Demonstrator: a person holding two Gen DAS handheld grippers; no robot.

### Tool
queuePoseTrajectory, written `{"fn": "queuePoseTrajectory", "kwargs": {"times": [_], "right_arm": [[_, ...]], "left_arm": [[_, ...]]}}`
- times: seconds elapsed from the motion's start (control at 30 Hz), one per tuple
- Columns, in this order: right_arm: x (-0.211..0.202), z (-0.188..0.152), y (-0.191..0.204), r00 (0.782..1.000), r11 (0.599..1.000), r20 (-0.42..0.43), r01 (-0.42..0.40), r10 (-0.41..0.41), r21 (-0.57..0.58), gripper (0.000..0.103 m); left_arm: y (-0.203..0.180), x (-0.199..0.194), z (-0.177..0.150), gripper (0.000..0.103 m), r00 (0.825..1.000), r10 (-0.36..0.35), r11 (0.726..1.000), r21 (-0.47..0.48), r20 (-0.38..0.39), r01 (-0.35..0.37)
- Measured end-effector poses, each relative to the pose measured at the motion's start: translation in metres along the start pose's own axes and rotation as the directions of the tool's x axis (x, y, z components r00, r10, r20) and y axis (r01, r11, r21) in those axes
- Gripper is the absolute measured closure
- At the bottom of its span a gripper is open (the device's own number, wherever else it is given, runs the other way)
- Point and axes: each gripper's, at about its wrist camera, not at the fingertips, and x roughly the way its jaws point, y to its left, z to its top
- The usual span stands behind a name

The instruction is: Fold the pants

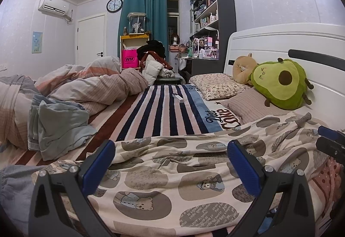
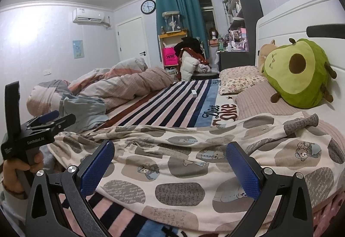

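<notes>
Directly ahead of both grippers, the pants (image 1: 172, 172) lie spread across the near part of the bed, cream fabric printed with grey ovals and little bears, rumpled in shallow ridges and not yet folded by the look of it. One grey cuff (image 2: 301, 123) points away past the right gripper (image 2: 170, 161), toward the pillows. That gripper hangs over the cloth with its blue pads (image 2: 97, 167) set wide apart and nothing between them; the left gripper (image 1: 171, 160) is likewise spread and empty over its own stretch of fabric. Seen from the right wrist, the left tool is held off to that camera's left by a bare hand (image 2: 15, 170), at the pants' far edge. My reading is that the two are stationed at opposite ends so each can pinch an edge and carry the garment over itself (no grip has begun).

Beneath the pants is a striped blanket (image 1: 159, 112) lettered "Diet Coke", a soft surface that may drag with the fabric. Beyond the grippers a small white box (image 1: 177, 98) sits on the stripes, a bunched duvet (image 1: 97, 83) piles up ahead to the left, and an avocado plush (image 1: 282, 83) leans on the white headboard (image 1: 280, 40) ahead to the right. Farther off stand a teal curtain (image 1: 146, 14), a wall clock (image 1: 114, 5) and cluttered dark shelves (image 1: 213, 12).
</notes>
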Motion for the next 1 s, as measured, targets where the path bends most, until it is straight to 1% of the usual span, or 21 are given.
{"fn": "queuePoseTrajectory", "kwargs": {"times": [0.3, 0.53, 0.73, 0.8, 0.87, 0.93, 1.0], "right_arm": [[-0.001, 0.000, -0.001, 1.000, 1.000, -0.003, 0.001, -0.001, 0.002, 0.000], [-0.003, -0.004, -0.008, 1.000, 1.000, -0.024, 0.012, -0.011, 0.025, 0.000], [-0.003, -0.003, -0.010, 1.000, 0.999, -0.023, 0.017, -0.017, 0.029, 0.000], [-0.003, -0.004, -0.012, 0.999, 0.999, -0.028, 0.019, -0.018, 0.033, 0.000], [-0.002, -0.007, -0.016, 0.999, 0.999, -0.045, 0.024, -0.022, 0.046, 0.001], [0.000, -0.017, -0.027, 0.996, 0.996, -0.071, 0.057, -0.052, 0.068, 0.001], [0.002, -0.031, -0.042, 0.989, 0.990, -0.114, 0.103, -0.091, 0.095, 0.001]], "left_arm": [[-0.003, 0.001, -0.001, 0.001, 1.000, -0.005, 1.000, 0.001, -0.003, 0.005], [-0.004, 0.005, -0.005, 0.001, 1.000, -0.011, 1.000, 0.005, -0.022, 0.012], [-0.004, 0.007, -0.006, 0.001, 0.999, -0.016, 1.000, 0.004, -0.029, 0.016], [-0.003, 0.011, -0.009, 0.001, 0.999, -0.025, 1.000, -0.003, -0.045, 0.025], [0.006, 0.016, -0.018, 0.001, 0.996, -0.044, 0.999, -0.031, -0.080, 0.042], [0.018, 0.027, -0.033, 0.001, 0.989, -0.036, 0.997, -0.068, -0.146, 0.026], [0.025, 0.038, -0.053, 0.001, 0.976, -0.023, 0.997, -0.079, -0.218, 0.005]]}}
